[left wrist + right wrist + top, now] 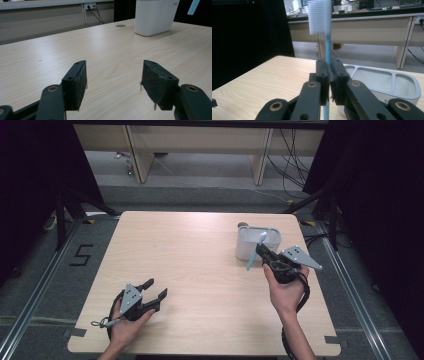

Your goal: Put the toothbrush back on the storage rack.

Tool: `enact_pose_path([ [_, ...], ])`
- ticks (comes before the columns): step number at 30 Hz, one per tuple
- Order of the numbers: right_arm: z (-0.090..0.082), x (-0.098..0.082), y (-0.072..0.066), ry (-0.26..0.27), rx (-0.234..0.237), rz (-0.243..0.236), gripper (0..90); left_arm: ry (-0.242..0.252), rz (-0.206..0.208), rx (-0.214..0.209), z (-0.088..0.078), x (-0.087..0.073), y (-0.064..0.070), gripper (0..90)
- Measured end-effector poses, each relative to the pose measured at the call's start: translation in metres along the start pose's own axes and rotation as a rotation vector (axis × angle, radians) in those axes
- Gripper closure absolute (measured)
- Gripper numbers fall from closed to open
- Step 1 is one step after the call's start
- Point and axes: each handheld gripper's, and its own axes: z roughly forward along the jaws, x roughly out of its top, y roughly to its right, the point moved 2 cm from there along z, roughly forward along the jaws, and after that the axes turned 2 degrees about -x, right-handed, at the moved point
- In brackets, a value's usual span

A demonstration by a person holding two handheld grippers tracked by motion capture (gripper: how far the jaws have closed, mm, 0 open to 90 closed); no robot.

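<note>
— Right tool?
— Pressed together on the toothbrush, pinching the blue handle partway along; bristle head up above the jaws, handle tail hanging below them.
— Long axis?
— Close to upright in the right gripper view; in the high view slightly tilted, head leaning toward the holder, tail out over the tabletop on the near side.
— And the holder, relative to the brush?
— Just beyond and a little below the pinch, white, oblong, standing at the far right of the tabletop. Two open compartments visible from the right gripper view, a wide one and a smaller one at its end. Brush not yet inside either; apparently hovering at the near rim.
— Likely needed next?
— Probably a small carry forward over an opening, then straight down, tail first.
— Left tool?
— Spread wide, nothing between the pads, resting low near the front left, well apart from the holder. Right hand clearly the nearer.
</note>
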Motion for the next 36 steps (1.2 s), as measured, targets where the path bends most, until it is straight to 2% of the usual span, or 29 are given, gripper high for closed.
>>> enact_pose_path([
  [1, -0.001, 0.001, 0.002, 0.003, -0.014, -0.02, 86.0, -0.001, -0.001, -0.003, 0.0, 0.0, 0.0, 36.5],
  [2, 0.0, 0.001, 0.002, 0.01, -0.006, -0.002, 86.0, -0.001, -0.002, -0.003, 0.0, 0.0, 0.0, 36.5],
  [8, -0.001, 0.004, 0.006, 0.008, -0.023, -0.023, 86.0, -0.005, 0.005, 0.0, 0.0, 0.0, 0.001, 36.5],
  [10, 0.0, 0.004, 0.008, 0.019, -0.025, -0.017, 86.0, -0.005, 0.002, 0.0, 0.0, 0.0, 0.0, 36.5],
  [12, 0.0, 0.005, 0.01, 0.009, -0.029, -0.011, 86.0, -0.003, -0.004, 0.0, 0.0, 0.0, -0.001, 36.5],
  [14, 0.0, 0.006, 0.012, 0.01, -0.03, -0.014, 86.0, 0.023, -0.008, -0.011, 0.002, 0.0, -0.002, 36.5],
  [15, 0.0, 0.006, 0.012, 0.009, -0.027, -0.007, 86.0, 0.02, -0.011, -0.009, 0.002, 0.0, -0.002, 36.5],
  [16, 0.0, 0.007, 0.014, 0.013, -0.043, -0.025, 86.0, 0.015, -0.015, -0.006, 0.001, 0.0, -0.001, 36.6],
  [18, -0.001, 0.009, 0.015, 0.014, -0.039, -0.011, 86.0, -0.006, -0.013, 0.003, 0.0, 0.0, -0.001, 36.6],
  [20, -0.001, 0.011, 0.018, 0.027, -0.047, -0.022, 86.0, -0.005, -0.008, 0.005, 0.0, 0.0, -0.001, 36.6],
  [24, -0.003, 0.012, 0.02, 0.01, -0.062, -0.009, 86.0, -0.005, -0.008, 0.005, 0.0, 0.0, -0.001, 36.6],
  [25, -0.002, 0.012, 0.022, 0.027, -0.059, -0.028, 86.0, -0.006, -0.008, 0.006, 0.0, 0.0, -0.001, 36.6],
  [27, -0.002, 0.013, 0.023, 0.022, -0.059, -0.021, 86.0, -0.01, -0.008, 0.006, 0.001, 0.0, 0.0, 36.6],
  [28, -0.002, 0.014, 0.024, 0.018, -0.07, -0.036, 86.0, -0.011, -0.006, 0.006, 0.001, 0.0, 0.0, 36.5],
  [29, -0.002, 0.015, 0.024, 0.011, -0.066, -0.012, 86.0, -0.009, -0.006, 0.005, 0.001, 0.0, 0.0, 36.5],
  [30, -0.002, 0.016, 0.026, 0.018, -0.076, -0.039, 86.0, -0.008, -0.007, 0.005, 0.001, 0.0, 0.0, 36.5],
  [32, -0.002, 0.017, 0.027, 0.019, -0.077, -0.016, 86.0, -0.006, -0.009, 0.005, 0.0, 0.0, -0.001, 36.5],
  [33, -0.002, 0.018, 0.029, 0.017, -0.086, -0.03, 86.0, -0.007, -0.01, 0.006, 0.0, 0.0, -0.001, 36.5],
  [34, -0.001, 0.019, 0.029, 0.02, -0.081, -0.017, 86.0, -0.007, -0.01, 0.006, 0.0, 0.0, -0.001, 36.5],
  [36, 0.0, 0.021, 0.032, 0.018, -0.089, -0.038, 86.0, -0.007, -0.005, 0.005, 0.0, 0.0, 0.0, 36.8],
])
